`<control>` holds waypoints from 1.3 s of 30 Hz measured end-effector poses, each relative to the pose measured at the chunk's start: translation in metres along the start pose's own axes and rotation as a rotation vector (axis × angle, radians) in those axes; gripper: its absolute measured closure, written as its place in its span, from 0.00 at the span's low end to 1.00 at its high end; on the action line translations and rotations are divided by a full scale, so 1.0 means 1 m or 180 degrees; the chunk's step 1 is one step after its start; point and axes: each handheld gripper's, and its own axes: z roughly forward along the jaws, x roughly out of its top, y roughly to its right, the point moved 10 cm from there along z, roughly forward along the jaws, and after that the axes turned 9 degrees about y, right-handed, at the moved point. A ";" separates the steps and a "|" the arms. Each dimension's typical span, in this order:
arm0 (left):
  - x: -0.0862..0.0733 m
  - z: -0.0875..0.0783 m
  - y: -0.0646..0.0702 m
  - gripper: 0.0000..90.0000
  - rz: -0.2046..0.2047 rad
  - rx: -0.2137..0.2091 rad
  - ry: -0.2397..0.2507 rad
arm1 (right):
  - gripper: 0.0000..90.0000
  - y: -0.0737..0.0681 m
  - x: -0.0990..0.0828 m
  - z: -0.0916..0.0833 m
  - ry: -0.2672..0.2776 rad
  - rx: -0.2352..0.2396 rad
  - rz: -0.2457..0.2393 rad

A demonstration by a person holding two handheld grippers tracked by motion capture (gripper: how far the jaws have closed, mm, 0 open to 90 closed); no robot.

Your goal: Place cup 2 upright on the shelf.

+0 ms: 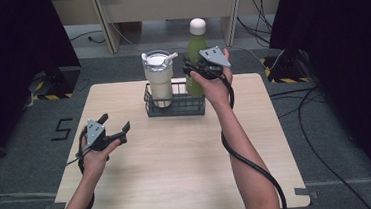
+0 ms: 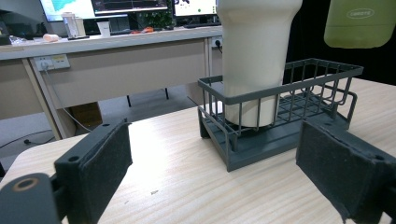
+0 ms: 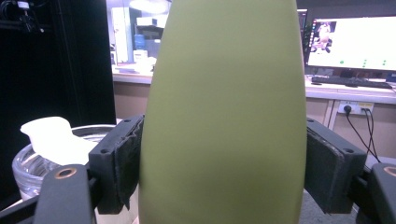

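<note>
Here the right gripper (image 1: 201, 65) clamps its 2 pads on the green bottle (image 1: 196, 58), held above the far-side wire basket (image 1: 175, 107), right of the cream tumbler (image 1: 159, 79). The left gripper (image 1: 115, 127) hovers spread wide, near-left, grasping nothing.

Green bottles: one (image 1: 195, 51), clamped between the right tongs' (image 1: 196, 67) pads
Cream tumblers: one (image 1: 160, 79), just left of the right tongs
Wire baskets: one (image 1: 175, 107), below the right tongs
Tongs: two, the left pair (image 1: 114, 126) spread with nothing between
Tables: one (image 1: 178, 160)
</note>
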 end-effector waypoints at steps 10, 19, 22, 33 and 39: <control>-0.002 0.000 -0.001 0.11 -0.0010 0.0009 -0.0011 | 0.26 0.003 -0.005 0.009 -0.0050 -0.0030 -0.0012; -0.003 -0.001 -0.003 0.11 -0.0017 0.0024 -0.0019 | 0.26 0.005 -0.012 0.016 -0.0103 -0.0081 -0.0026; -0.003 -0.001 -0.003 0.11 -0.0021 0.0025 -0.0020 | 0.26 0.005 -0.013 0.019 -0.0111 -0.0082 -0.0020; -0.004 -0.001 -0.002 0.11 -0.0027 0.0022 -0.0023 | 0.26 0.004 -0.021 0.027 -0.0173 -0.0100 -0.0032; -0.003 -0.001 -0.003 0.11 -0.0031 0.0032 -0.0022 | 0.26 0.002 -0.024 0.031 -0.0186 -0.0099 -0.0039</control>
